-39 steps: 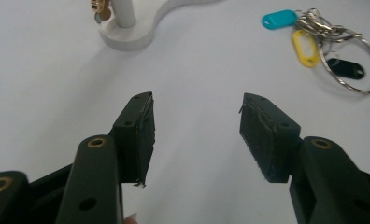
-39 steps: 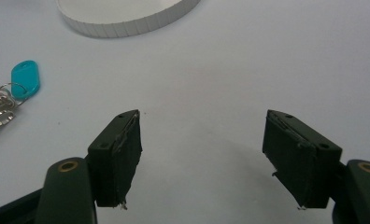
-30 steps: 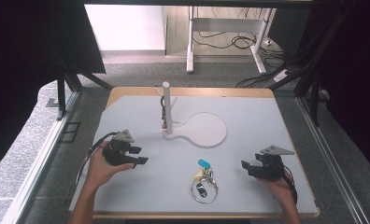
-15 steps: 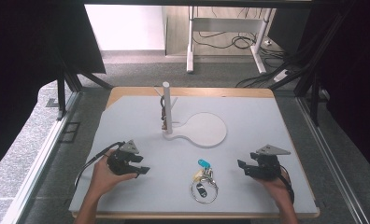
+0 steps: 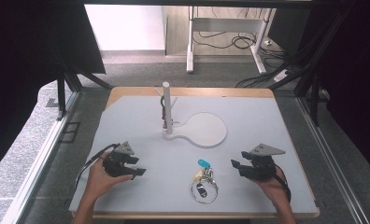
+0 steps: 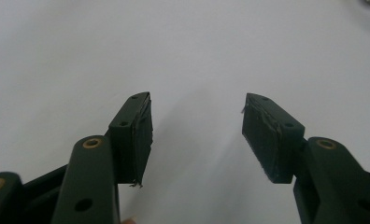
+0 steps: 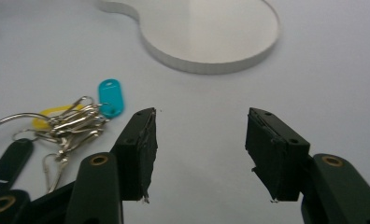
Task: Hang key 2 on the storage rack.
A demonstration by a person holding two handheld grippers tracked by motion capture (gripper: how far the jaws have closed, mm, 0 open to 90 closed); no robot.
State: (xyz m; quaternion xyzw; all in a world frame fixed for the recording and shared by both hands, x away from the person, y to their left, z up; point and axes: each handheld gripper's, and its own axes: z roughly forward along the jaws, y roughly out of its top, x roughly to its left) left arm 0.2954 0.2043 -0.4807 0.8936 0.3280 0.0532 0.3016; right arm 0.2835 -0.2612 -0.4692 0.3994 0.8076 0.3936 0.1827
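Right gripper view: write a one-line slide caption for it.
Open right tongs hover over the table, a key bunch with a blue tag lying beside them, the white stand base beyond.

The bench (image 5: 127, 116) top looks matt, smooth pale grey, edged in wood. At lower centre the keyring (image 7: 57, 126) is shiny metal with a glossy turquoise plastic tag (image 7: 110, 97). The white disc base (image 7: 211, 32) seems matt plastic. The gripper fingers (image 7: 138, 149) are matt black, their pads rough and frayed.

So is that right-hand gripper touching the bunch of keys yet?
Apart. In the right gripper view, bare table separates the right gripper from the key bunch, and nothing lies between its open jaws. The high view shows the same gap.
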